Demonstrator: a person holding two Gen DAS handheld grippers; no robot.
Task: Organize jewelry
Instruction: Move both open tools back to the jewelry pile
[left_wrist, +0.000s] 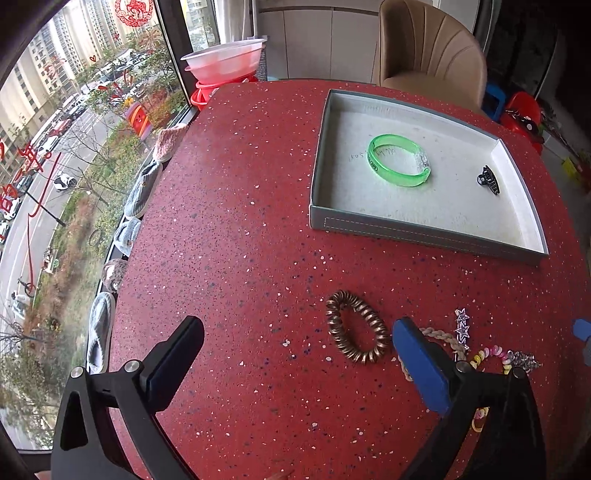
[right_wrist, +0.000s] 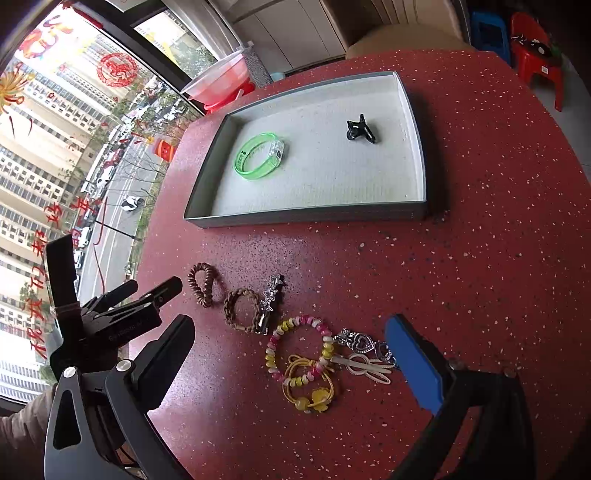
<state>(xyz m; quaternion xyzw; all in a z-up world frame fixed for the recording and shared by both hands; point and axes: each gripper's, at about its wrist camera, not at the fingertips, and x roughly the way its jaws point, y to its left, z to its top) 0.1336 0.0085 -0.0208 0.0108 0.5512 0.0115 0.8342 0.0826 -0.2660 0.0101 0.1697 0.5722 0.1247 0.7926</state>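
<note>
Both tools hang over the red speckled counter (left_wrist: 240, 221) with their jaws spread wide and nothing between them. The left tool (left_wrist: 295, 354) hovers above bare counter beside the brown spiral hair tie (left_wrist: 357, 326); the right tool (right_wrist: 291, 350) is over the loose pile by the near edge. That pile holds a braided band (right_wrist: 242, 310), a star clip (right_wrist: 271, 295) touching it, a pink-and-yellow bead bracelet (right_wrist: 299, 349), a yellow elastic (right_wrist: 308, 387) lying partly under the beads, and a silver heart clip (right_wrist: 364, 343) (the white loops beside it I can't identify). Farther back, toward the far edge by the beige chair (left_wrist: 428, 48), sits the shallow grey tray (right_wrist: 306, 214). Inside it lie a green bangle (right_wrist: 258, 155) on the window side and a black claw clip (right_wrist: 360, 129), well apart from each other.
</note>
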